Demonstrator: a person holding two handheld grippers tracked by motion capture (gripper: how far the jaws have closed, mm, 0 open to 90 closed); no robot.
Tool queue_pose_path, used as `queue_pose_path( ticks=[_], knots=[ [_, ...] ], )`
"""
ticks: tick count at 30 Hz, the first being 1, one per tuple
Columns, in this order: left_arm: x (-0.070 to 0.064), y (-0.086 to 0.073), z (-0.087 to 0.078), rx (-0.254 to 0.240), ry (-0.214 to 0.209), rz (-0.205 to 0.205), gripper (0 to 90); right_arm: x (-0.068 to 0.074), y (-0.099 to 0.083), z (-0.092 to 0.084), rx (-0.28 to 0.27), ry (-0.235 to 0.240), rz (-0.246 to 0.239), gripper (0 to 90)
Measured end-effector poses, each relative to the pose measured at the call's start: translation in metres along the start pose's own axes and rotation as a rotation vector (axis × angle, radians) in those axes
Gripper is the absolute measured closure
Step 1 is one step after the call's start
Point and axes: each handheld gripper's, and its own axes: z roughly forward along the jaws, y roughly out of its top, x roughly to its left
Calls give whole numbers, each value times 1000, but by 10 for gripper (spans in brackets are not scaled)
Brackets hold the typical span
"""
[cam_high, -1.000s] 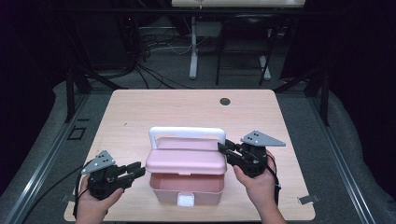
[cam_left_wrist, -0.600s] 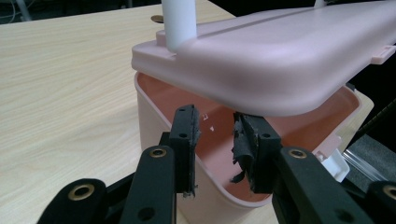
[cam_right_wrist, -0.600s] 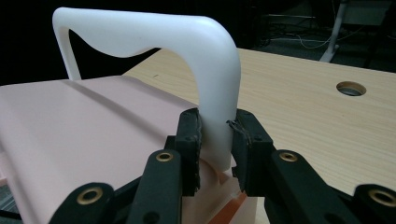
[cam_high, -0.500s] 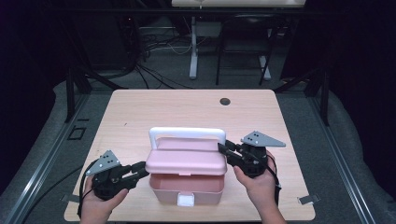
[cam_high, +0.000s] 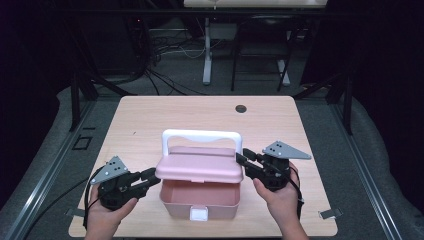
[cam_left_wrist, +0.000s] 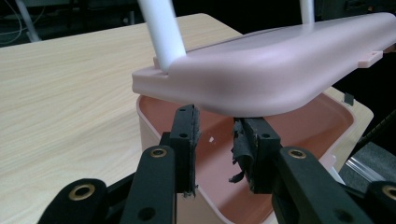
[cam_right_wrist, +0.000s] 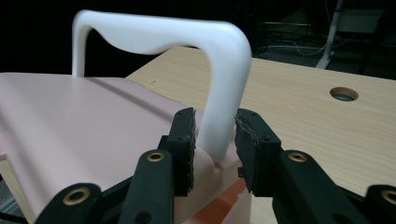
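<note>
A pink plastic box (cam_high: 199, 199) sits on the near middle of the wooden bench (cam_high: 150, 120), its lid (cam_high: 200, 167) raised off the base so the reddish-pink inside shows at the front. A white carry handle (cam_high: 202, 136) stands upright on the lid; a small white latch (cam_high: 199, 214) marks the front wall of the base. The left hand-held gripper (cam_high: 152, 176) points at the lid's left end; in the left gripper view its jaws stand partly apart just under the lid's rounded edge (cam_left_wrist: 261, 79), over the base rim, with nothing pressed between the pads (cam_left_wrist: 243, 144). The right hand-held gripper (cam_high: 241, 159) comes in at the lid's right end; in the right gripper view its jaws straddle the foot of the handle's right post (cam_right_wrist: 219, 126), a small gap showing on each side. These jaws have just been opening, the post between them. A round cable hole (cam_high: 241, 108) lies at the far side of the bench, well apart from the box.
</note>
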Motion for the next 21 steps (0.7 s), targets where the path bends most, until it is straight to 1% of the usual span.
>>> queue_pose_path(
  ticks=[4,7,11,16,17,21],
  knots=[
    [0,5,0,-8,0,9,703,-2,0,-7,-22,-14,2,675],
    [-1,10,0,-21,11,23,703,-3,-1,-12,-33,-28,5,675],
    [-1,16,0,-33,17,25,716,-3,-3,-17,-41,-33,6,654],
    [0,21,0,-45,23,27,729,-1,-5,-20,-40,-42,-2,655],
    [0,24,0,-50,28,28,733,-1,-6,-23,-51,-47,0,655],
    [1,27,0,-60,29,29,735,0,-8,-25,-56,-55,-1,648]
  ],
)
